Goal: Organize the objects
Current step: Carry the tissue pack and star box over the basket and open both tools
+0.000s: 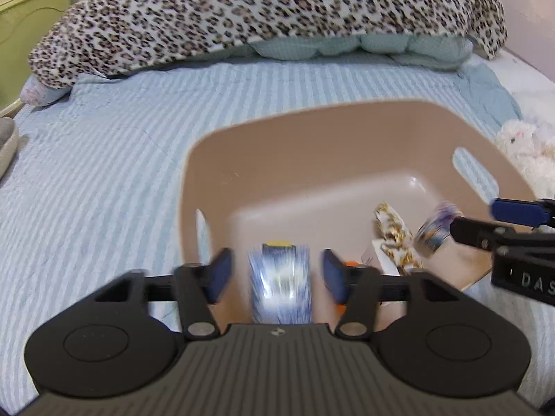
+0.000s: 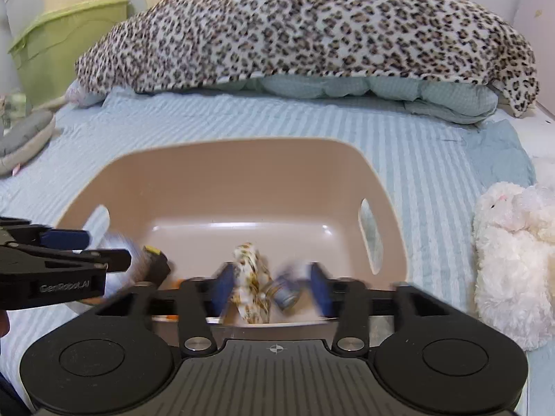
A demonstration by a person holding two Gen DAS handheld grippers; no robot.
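Blue-and-white packet [image 1: 280, 279] with a yellow end, motion-blurred, between the pads of the left tongs [image 1: 277, 277] but touching neither, over the near part of the tan basket [image 1: 312, 131]; jaws spread wide, gripping nothing. Patterned cloth roll [image 2: 251, 277] and small blue tin [image 2: 286, 291] between the pads of the right tongs [image 2: 272, 286], likewise wide apart, no hold visible. Basket on the striped bedspread [image 1: 104, 173], white plush toy [image 2: 513, 253] just beside it, leopard blanket [image 2: 295, 27] well behind. Likely risk: a bounce off the wall or over the near rim, caused by release above the basket's edge; soft bedding may tip it.
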